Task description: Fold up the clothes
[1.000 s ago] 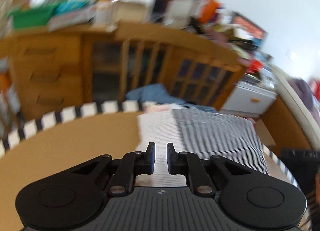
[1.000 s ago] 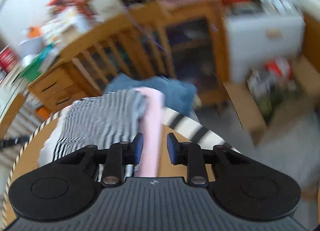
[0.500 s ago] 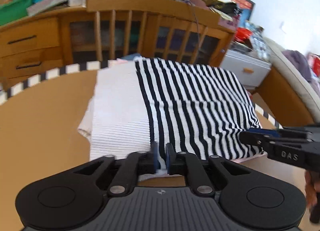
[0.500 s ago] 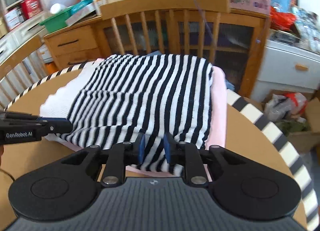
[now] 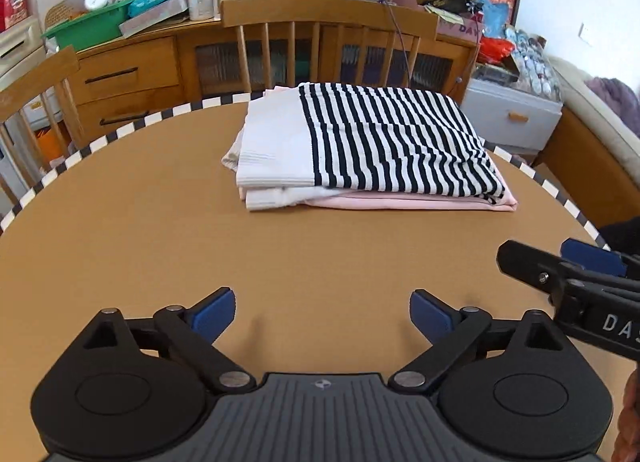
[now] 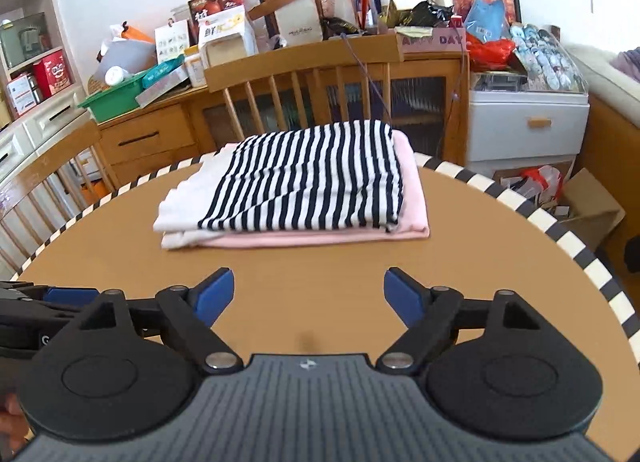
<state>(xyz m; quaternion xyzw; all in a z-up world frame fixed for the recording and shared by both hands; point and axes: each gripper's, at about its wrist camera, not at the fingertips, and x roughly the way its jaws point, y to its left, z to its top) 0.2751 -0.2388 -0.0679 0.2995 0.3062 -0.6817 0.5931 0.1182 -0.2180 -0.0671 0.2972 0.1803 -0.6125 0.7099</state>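
Observation:
A folded black-and-white striped shirt [image 5: 384,142] [image 6: 308,186] lies on top of a stack at the far side of the round table [image 5: 160,246]. Under it are a folded white garment [image 5: 272,150] [image 6: 180,210] and a folded pink garment [image 5: 400,203] [image 6: 412,190]. My left gripper [image 5: 322,312] is open and empty, well short of the stack above the bare tabletop. My right gripper [image 6: 308,294] is open and empty, also short of the stack. The right gripper shows at the right edge of the left wrist view [image 5: 560,266], and the left gripper at the left edge of the right wrist view [image 6: 44,298].
The table has a black-and-white checked rim [image 6: 560,230]. A wooden chair [image 5: 328,42] stands just behind the stack, another chair [image 5: 36,94] at the left. A cluttered wooden sideboard [image 6: 160,130] and a white drawer unit [image 6: 528,126] stand behind. A cardboard box [image 6: 588,210] lies on the floor at right.
Both grippers were shut on the near edge of the striped shirt; they have let go, opened wide and drawn back from the stack. The striped shirt now rests on the stack.

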